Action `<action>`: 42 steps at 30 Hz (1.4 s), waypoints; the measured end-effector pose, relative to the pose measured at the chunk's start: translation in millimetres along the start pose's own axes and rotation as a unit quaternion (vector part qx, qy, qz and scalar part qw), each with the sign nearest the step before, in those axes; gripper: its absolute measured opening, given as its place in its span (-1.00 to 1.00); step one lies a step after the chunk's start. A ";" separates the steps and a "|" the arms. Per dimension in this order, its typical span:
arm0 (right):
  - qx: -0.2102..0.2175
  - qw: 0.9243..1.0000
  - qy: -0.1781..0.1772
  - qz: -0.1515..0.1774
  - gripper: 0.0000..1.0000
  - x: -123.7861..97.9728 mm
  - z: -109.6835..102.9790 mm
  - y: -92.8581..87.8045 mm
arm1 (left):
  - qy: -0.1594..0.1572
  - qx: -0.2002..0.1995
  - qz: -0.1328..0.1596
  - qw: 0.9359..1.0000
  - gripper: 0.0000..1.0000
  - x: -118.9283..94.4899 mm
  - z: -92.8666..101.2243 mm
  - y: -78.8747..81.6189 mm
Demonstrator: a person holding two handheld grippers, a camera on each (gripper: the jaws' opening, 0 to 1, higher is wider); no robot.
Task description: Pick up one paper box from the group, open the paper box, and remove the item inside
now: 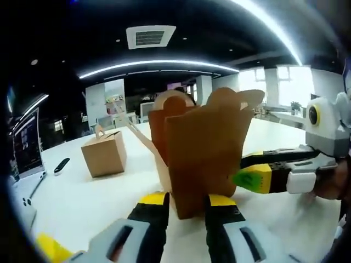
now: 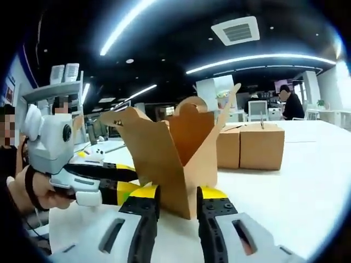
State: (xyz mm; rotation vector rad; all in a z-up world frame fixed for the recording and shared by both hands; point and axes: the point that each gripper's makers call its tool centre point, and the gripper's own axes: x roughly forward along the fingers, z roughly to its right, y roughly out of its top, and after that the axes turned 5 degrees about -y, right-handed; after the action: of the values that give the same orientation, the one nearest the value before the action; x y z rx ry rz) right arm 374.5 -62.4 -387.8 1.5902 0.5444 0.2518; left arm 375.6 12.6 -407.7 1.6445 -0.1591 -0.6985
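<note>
Jaws of the left hand-held gripper (image 1: 185,211), black with yellow tips, clamp the bottom corner of an open brown kraft paper box (image 1: 200,148) and hold it just above the white table (image 1: 82,197). In the right gripper view the right hand-held gripper (image 2: 177,204) pinches a lower corner of the same box from the opposite side, so both are closed on it, and each gripper shows reaching in from the side in the other's view.

The box's scalloped top flaps stand up and splay outward, so its mouth is open. The inner back wall shows in the right gripper view, but the bottom is hidden, so whether an item lies inside cannot be told.

Thin card like this probably weighs little and bends easily; a hard squeeze on a wall would likely crease it. The folded bottom corners, where it is now held, look like the stiffest places to grip, while the flaps seem too floppy to bear any load.

Further back on the table stand closed brown paper boxes (image 2: 249,145) of the same kind, side by side and touching, and a dark slim remote-like object (image 1: 61,165) lies near a monitor (image 1: 27,143).
</note>
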 end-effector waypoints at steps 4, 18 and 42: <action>0.001 1.000 -0.001 0.006 -0.42 -5.8 -0.9 4.1 | -0.002 0.004 -0.001 1.000 -0.39 -5.7 2.5 -1.8; 0.012 0.999 -0.002 0.039 -0.27 -48.1 -6.9 19.5 | -0.062 0.000 0.029 0.998 -0.23 -59.0 29.6 -4.1; -0.052 0.994 0.096 -0.009 0.02 -140.6 -16.0 6.4 | -0.093 -0.007 0.065 0.994 0.09 -169.4 -30.4 -27.9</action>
State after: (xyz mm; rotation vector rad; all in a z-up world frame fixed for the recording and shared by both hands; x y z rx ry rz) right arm 247.3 -116.7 -357.2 1.4687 0.6822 0.4165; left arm 247.3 125.6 -373.5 1.5401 -0.3905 -0.7501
